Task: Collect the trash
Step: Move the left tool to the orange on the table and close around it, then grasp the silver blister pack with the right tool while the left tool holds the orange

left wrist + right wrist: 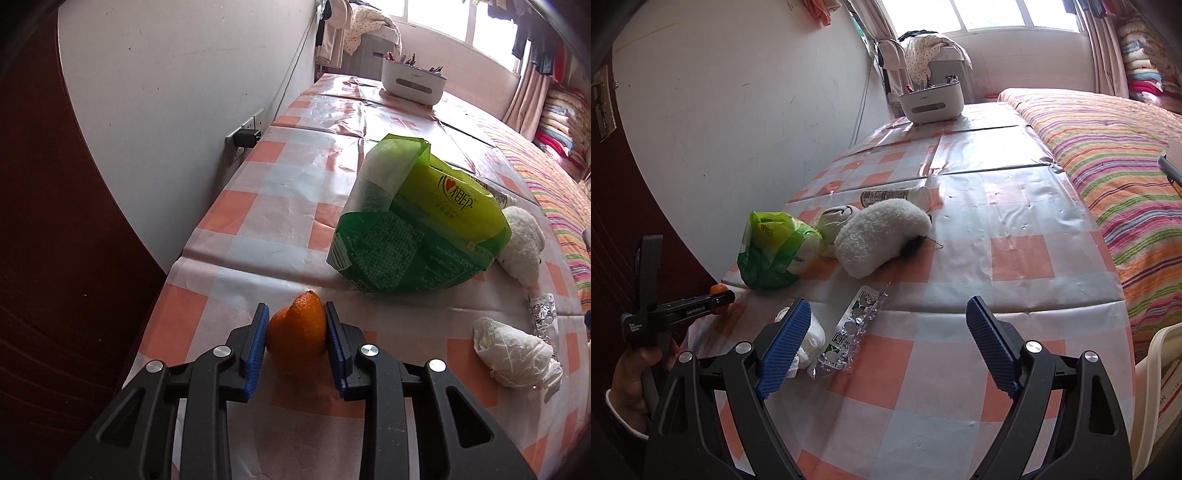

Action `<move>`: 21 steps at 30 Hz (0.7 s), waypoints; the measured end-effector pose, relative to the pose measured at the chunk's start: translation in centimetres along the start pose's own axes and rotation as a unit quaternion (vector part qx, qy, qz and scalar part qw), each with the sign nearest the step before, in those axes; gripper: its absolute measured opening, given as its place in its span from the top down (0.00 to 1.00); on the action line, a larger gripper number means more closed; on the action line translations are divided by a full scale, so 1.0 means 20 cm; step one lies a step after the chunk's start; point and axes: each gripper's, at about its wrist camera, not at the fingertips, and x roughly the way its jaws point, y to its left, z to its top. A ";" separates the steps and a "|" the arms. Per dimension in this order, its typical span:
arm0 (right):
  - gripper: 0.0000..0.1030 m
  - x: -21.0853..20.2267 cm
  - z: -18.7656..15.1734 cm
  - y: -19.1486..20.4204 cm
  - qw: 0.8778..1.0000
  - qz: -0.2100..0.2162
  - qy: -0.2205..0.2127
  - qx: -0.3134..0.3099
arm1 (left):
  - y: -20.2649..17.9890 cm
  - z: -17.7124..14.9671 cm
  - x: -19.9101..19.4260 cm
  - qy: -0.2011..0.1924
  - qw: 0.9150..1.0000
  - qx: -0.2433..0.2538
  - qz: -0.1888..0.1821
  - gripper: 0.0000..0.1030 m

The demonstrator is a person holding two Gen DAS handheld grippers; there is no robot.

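My left gripper (295, 332) is shut on a piece of orange peel (297, 328) at the near left corner of the checked table (258, 206); its blue pads press both sides of the peel. In the right wrist view the left gripper (720, 295) and a bit of the peel (717, 288) show at far left. My right gripper (886, 332) is open and empty above the table's near edge. By its left finger lie a crumpled white tissue (809, 341) and an empty foil pill blister (849, 332). The tissue (515, 356) and blister (542, 314) also show in the left wrist view.
A green tissue pack (417, 221) and a white plush toy (882, 236) lie mid-table, with a lying bottle (897, 195) behind. A white holder (929, 101) stands at the far end. A wall (166, 110) runs on the left, a striped bed (1115, 158) on the right.
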 end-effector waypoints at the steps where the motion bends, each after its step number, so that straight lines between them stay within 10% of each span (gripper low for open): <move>1: 0.23 0.02 0.00 0.00 1.000 0.001 0.008 0.002 | 0.00 0.00 -0.02 -0.009 1.000 -0.002 0.005 0.72; 11: 0.36 0.21 -0.01 0.01 0.998 0.013 0.066 0.015 | -0.09 -0.04 -0.16 -0.043 0.999 0.016 -0.007 0.72; 21: 0.80 0.31 -0.01 0.01 0.993 0.049 0.099 0.040 | -0.15 -0.07 -0.21 -0.051 0.998 0.030 -0.019 0.72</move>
